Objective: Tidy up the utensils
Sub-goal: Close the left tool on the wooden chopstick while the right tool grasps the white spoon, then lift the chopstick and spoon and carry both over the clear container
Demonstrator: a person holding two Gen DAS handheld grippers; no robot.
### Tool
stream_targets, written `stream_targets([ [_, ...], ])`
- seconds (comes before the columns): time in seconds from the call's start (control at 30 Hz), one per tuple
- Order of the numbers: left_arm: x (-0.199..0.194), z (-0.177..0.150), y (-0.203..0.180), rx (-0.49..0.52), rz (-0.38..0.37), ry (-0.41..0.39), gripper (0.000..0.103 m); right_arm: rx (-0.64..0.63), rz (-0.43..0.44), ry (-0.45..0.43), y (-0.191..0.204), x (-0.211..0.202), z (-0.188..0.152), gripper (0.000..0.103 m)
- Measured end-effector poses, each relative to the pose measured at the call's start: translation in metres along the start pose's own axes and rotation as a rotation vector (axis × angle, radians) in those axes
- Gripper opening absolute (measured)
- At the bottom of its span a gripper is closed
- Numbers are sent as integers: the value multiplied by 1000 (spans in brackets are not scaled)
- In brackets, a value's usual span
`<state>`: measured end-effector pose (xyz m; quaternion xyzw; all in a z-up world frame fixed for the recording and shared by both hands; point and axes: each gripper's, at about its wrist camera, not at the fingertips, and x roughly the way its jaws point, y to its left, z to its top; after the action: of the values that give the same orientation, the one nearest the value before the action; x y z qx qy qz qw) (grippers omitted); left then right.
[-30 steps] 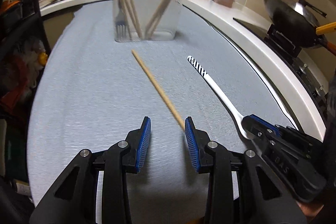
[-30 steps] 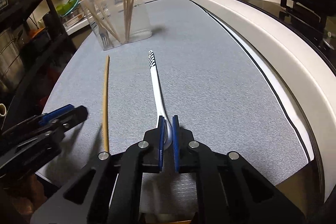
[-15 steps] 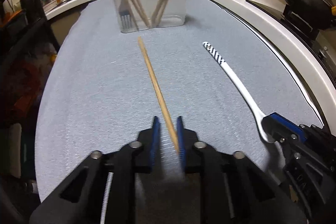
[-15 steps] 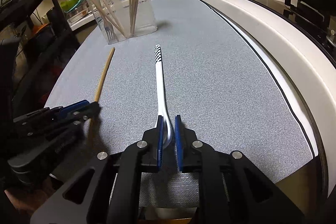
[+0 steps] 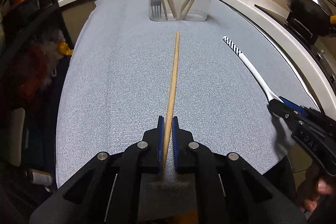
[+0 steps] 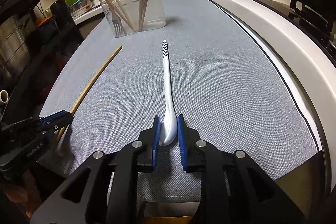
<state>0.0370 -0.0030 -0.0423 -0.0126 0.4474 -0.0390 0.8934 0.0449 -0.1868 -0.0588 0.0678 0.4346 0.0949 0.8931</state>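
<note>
My left tool clenched on a wooden chopstick over the grey-clothed table, my right tool gripping the white spoon by its bowl, striped handle pointing toward the clear utensil holder beyond

— What is the right gripper holding?
— It is pinching the white spoon's bowl, handle pointing toward the clear container.
— And at the left?
— The left gripper is clamping a chopstick lying on the grey mat.
</note>
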Motion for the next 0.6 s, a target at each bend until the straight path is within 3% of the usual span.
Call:
stream_targets([
  [0.27, 0, -1, -4, 19, 0, -18, 7, -8, -29, -18, 3, -3, -2, 11],
  [0.6, 0, -3, -2, 24, 12, -31, 7, -9, -25, -16, 3, 0, -1, 13],
])
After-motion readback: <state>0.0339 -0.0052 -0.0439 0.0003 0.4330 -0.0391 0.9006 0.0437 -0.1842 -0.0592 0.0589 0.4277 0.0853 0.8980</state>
